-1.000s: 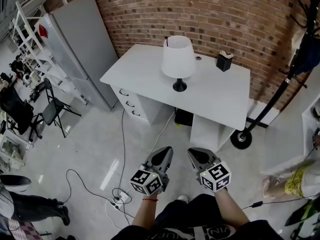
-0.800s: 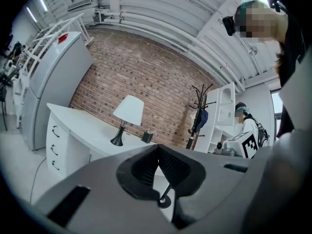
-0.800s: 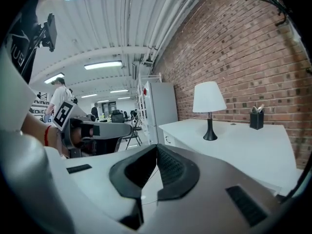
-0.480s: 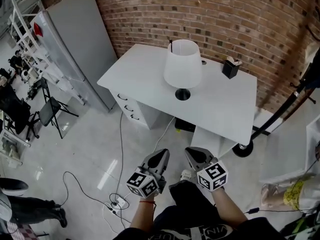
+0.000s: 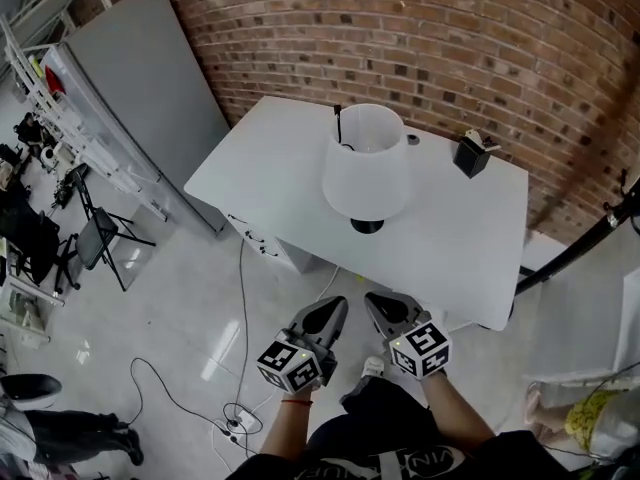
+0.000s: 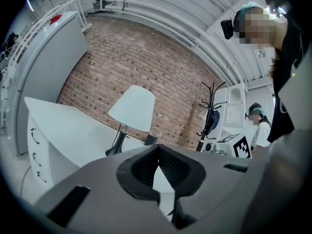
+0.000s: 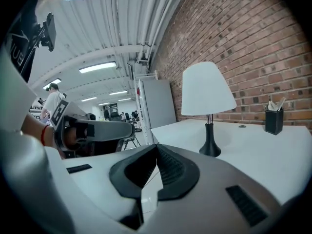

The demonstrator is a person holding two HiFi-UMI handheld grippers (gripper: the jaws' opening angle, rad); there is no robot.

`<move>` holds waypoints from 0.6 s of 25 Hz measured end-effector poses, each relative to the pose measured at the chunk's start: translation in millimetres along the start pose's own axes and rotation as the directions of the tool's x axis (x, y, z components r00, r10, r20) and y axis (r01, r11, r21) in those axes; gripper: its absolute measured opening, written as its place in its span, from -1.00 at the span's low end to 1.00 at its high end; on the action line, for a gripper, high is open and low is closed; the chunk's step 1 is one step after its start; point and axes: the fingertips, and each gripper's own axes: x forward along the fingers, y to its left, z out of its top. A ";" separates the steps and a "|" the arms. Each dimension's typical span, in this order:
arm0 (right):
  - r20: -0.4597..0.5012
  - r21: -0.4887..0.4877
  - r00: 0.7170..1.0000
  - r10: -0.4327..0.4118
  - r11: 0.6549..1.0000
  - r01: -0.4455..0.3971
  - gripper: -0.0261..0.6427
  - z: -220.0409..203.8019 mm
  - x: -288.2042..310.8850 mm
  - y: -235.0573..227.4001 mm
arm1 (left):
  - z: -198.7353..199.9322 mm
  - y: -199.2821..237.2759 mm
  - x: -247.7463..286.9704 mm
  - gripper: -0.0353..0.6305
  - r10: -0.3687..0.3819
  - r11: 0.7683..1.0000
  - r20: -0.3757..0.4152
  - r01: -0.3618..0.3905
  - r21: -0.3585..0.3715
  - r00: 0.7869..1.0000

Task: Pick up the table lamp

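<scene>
**Table lamp [image 5: 367, 168] upright on the tabletop, both claws shut and well short of it**

The lamp stands about mid-tabletop [image 5: 262, 173], white shade [image 5: 368, 190] over a slim dark stem [image 7: 210, 128] and a small black base [image 5: 367, 226]. It is square on its foot, with nothing touching it.

Down at the bottom of the head view, the left claw [image 5: 330, 310] and right claw [image 5: 383, 303] sit side by side over the floor, short of the tabletop's near edge. Both are pinched together at the tips, with nothing between the jaws of either. So the pick-up hasn't started, and neither claw can take anything until it opens.

Where could this go wrong?

- **The shade:** it's wide, tapered and probably thin, so a squeeze there could slip off or dent it.
- **The stem:** it looks the better target, but it's narrow and tucked under the shade's rim. A claw coming in high would likely knock the shade and rock the lamp on that small base.
- **The cord:** a dark cord [image 5: 339, 126] shows behind the shade. I can't see where it ends, and a quick lift could pull it taut and jerk the lamp sideways.
- **The pen holder:** the black pen holder [image 5: 470, 155] stands well apart to the right, so there's little danger there.
- **The floor:** cables [image 5: 243, 268] trail across it on the left and could catch a foot.
</scene>
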 end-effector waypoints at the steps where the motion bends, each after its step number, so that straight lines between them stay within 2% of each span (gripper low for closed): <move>1: -0.004 0.003 1.000 0.001 1.000 -0.001 -0.91 1.3 6.2 -6.6 | 0.3 5.9 6.4 -0.88 0.001 1.000 -0.005 -0.001 -0.005 1.000; 10: -0.018 0.005 1.000 0.012 1.000 -0.012 -0.91 7.7 49.5 -56.0 | 3.9 45.9 64.9 -0.88 -0.020 1.000 -0.030 0.020 -0.018 0.999; 15: -0.013 0.017 1.000 0.001 1.000 -0.001 -0.91 10.0 60.0 -76.8 | -0.3 48.2 89.4 -0.88 -0.071 0.997 -0.052 0.069 -0.036 0.996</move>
